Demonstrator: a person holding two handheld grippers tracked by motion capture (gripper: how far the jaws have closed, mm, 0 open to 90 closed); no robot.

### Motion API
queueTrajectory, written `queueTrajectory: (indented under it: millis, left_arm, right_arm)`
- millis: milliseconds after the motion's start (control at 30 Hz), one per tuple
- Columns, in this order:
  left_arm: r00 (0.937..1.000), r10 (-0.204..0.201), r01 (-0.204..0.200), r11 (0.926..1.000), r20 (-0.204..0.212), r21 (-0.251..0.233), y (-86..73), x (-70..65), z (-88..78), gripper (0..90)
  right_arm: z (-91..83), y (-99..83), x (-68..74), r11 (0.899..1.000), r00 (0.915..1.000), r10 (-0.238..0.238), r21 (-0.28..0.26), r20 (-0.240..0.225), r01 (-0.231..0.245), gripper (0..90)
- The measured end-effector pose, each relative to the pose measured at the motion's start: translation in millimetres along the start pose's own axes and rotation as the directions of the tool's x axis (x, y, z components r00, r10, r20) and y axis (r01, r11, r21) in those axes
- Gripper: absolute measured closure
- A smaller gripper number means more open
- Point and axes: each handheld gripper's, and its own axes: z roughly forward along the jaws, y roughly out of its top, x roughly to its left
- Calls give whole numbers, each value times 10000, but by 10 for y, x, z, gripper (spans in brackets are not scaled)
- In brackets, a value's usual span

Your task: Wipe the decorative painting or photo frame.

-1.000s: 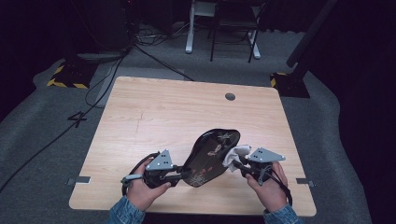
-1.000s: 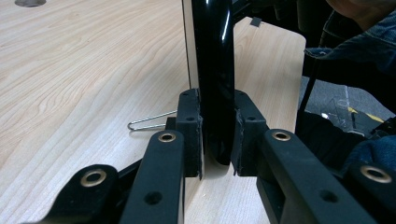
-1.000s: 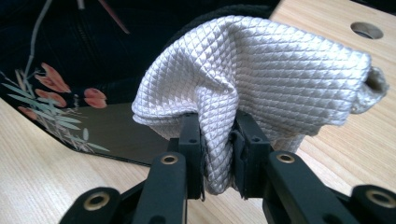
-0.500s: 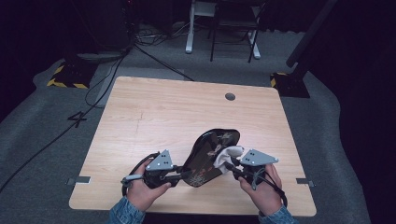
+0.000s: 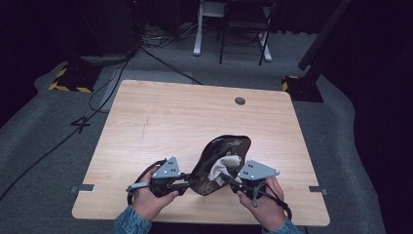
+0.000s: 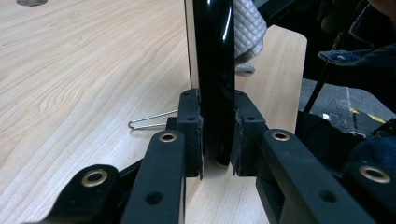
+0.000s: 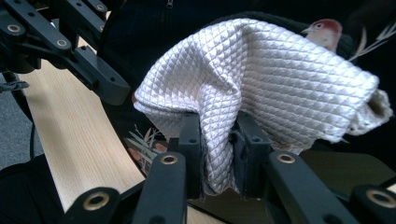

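Black and shiny, the tray sits near my edge of the wooden table, tipped up on its side between my two grippers. My left gripper has its jaws pinched tight on the tray's near rim. In the left gripper view I see that rim edge-on, so the tray's painted face is hidden from me there. My right gripper has its jaws squeezed on a white cloth with a little diamond pattern, and the cloth lies against the inside of the tray.

Some things are hard for me to see. In the high view the tray's pictures are small and blurry, just pale marks. In the right gripper view the cloth covers most of the tray, and I can only pick out a small bird with a red head peeking over the top, and some leaves low down. The tips of the right jaws are buried in the fold of cloth. My hands are cut off at the bottom of the high view, with blue denim sleeves just showing.

A thin wire clip lies on the table behind the left jaws; I cannot tell what it belongs to.

On the grey floor to the left of the table I can read a black "4". I see no brand names anywhere.
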Motion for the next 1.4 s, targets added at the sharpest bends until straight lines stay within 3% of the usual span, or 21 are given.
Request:
queueTrajectory:
  millis: [500,1133,1400]
  left_arm:
    - [9997,-85,88,9999,243,-90,-7,35,11,768]
    - [9995,-98,102,9999,316,-122,-5,36,25,761]
    - [9993,5,1,9999,382,-165,-11,35,20,754]
  right_arm:
    - [27,-264,-176,9960,9969,593,639,518,-626,754]
    - [18,-603,-507,9773,9810,1476,1341,1258,-1642,755]
    - [5,-680,-581,9706,9752,1699,1471,1416,-1904,755]
